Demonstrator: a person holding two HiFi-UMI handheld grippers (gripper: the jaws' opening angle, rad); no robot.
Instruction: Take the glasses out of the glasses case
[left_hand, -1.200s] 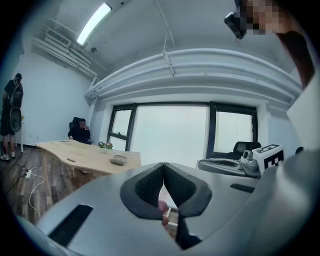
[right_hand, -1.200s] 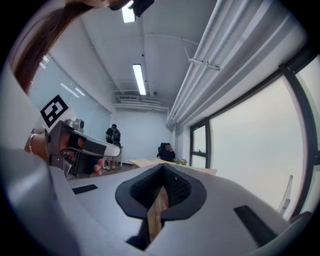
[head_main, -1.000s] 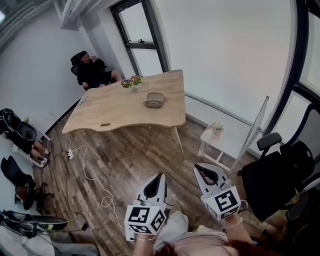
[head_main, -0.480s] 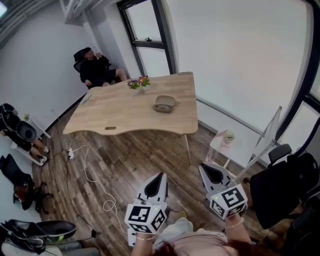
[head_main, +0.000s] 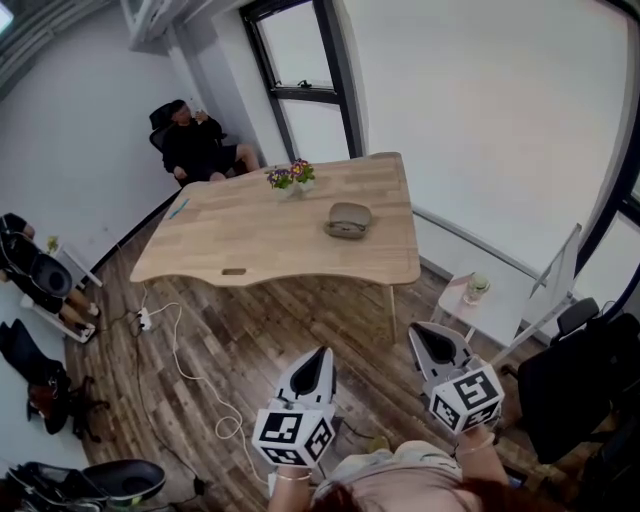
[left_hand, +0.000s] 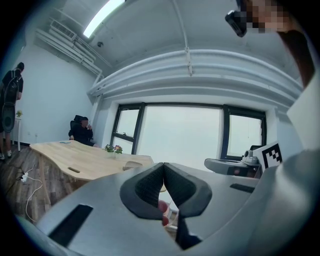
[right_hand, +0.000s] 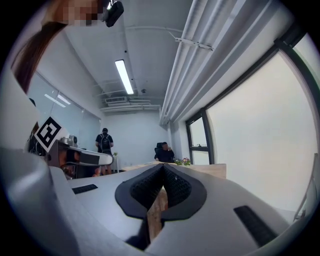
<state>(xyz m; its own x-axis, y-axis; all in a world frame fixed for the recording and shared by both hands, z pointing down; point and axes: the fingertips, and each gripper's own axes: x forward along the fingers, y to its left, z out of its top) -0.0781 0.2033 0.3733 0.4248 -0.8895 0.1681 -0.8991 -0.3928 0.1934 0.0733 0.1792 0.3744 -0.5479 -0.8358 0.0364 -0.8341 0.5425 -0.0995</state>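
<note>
— Where is the glasses case (head_main: 348, 220)?
— On the wooden table (head_main: 240, 235), toward its 3 o'clock end, at 12 o'clock from both grippers and well apart from them. It's too small to tell whether the lid is up, and no glasses show.
— And the tongs?
— The left gripper (head_main: 318, 355) and the right gripper (head_main: 425, 333) are both clenched on nothing. The holder's wrists are cut off at 6 o'clock.

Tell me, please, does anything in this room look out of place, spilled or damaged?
Nothing looks spilled or damaged. The glasses case lies flat on the table, seemingly closed. Only a white cable trails loose across the floor beside the table.
</note>
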